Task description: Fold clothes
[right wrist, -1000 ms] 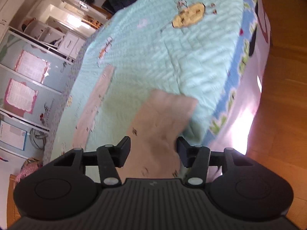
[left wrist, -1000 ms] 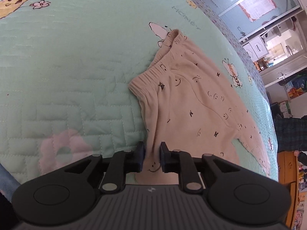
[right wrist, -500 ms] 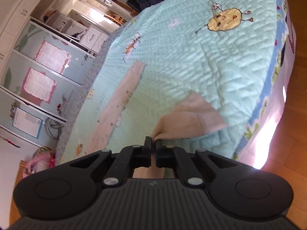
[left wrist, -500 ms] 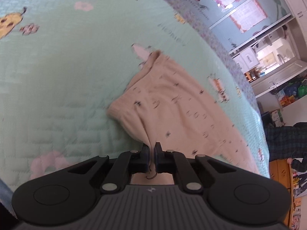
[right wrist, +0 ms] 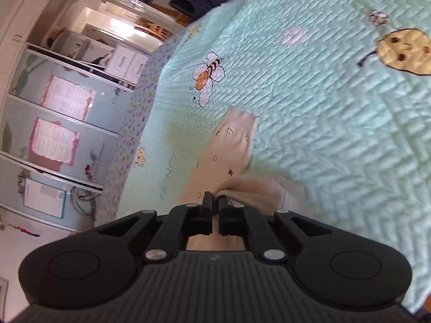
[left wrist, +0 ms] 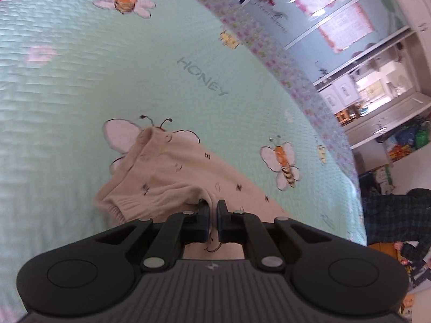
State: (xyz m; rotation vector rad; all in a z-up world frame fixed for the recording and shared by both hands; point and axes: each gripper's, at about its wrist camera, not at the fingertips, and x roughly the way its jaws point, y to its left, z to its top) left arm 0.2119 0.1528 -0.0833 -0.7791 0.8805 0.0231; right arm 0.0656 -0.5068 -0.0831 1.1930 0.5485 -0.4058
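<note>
A pair of beige pants with small black smiley prints lies on a mint-green quilted bedspread. My left gripper is shut on the waist end of the pants and lifts a fold of cloth over the rest. In the right wrist view, my right gripper is shut on a bunched leg end of the pants. The other leg lies flat ahead of it, cuff pointing away.
The bedspread has bee and flower prints and the word HONEY. A wall with shelves and pink posters stands behind the bed. A person in a dark plaid shirt is at the right edge.
Both grippers closed on the pants, the left on the waist side and the right on the leg end, then lifted the cloth and carried it across the bed toward the far side.
</note>
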